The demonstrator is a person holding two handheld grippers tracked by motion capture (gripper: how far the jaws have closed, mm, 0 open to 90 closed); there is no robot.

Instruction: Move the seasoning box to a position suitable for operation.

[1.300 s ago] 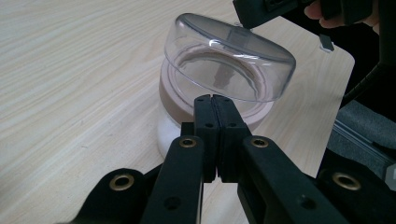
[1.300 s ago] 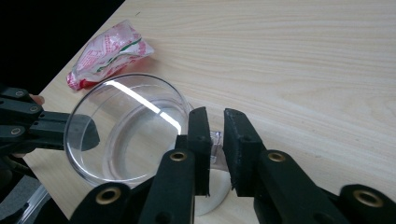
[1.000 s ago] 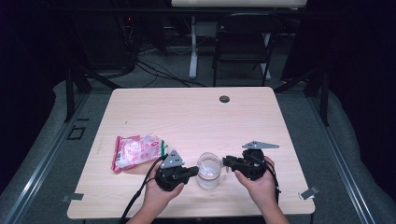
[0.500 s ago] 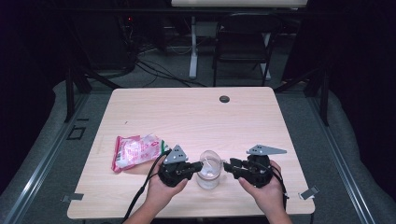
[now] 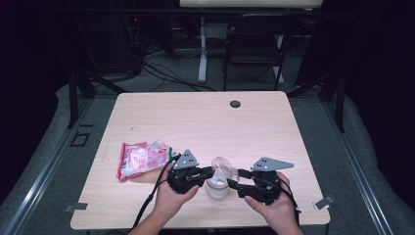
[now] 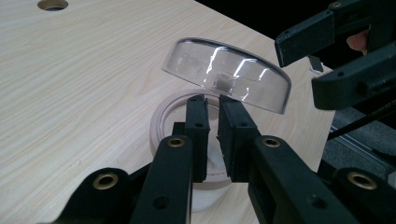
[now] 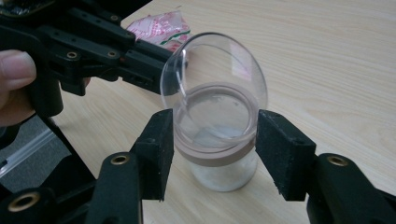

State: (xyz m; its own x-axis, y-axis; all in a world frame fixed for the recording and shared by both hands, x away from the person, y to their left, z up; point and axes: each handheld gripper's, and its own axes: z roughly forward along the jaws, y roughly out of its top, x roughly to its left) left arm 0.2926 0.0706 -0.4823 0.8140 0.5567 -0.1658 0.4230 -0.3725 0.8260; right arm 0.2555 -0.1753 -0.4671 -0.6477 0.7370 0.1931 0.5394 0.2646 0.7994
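A pale wood-grain tabletop [image 5: 205, 122] is seen from the high view, and a small clear glass jar with a tan ring at its mouth [image 5: 218, 185] is taken as the landmark. It stands near the tabletop's front edge, between the two hand-held grippers.

Well to the left of the jar, a crinkled pink-and-white plastic packet [image 5: 142, 159] is laid flat on the tabletop; a corner of it is also seen beyond the jar in the right gripper view.

Just left of the jar, the left hand-held gripper [image 5: 208, 172] is held in the person's left hand [image 5: 169, 198]. Its black jaws have just been opening a little and stand only slightly apart; in the left gripper view their tips are seen at the lower edge of a clear domed plastic lid [image 6: 227, 73], which is tilted up above the jar's mouth. Whether the lid's edge is pinched cannot be told.

Inside the jar, a whitish residue is seen at the bottom in the right gripper view.

Just right of the jar, the right hand-held gripper [image 7: 214, 140] is held in the person's right hand [image 5: 276, 208]. Its jaws have just been opening, and its pads [image 7: 284, 154] stand on either side of the tan ring with a small gap on each side, so the jar is not clamped.

Far behind the jar, a small dark round grommet [image 5: 235, 104] is set in the tabletop.
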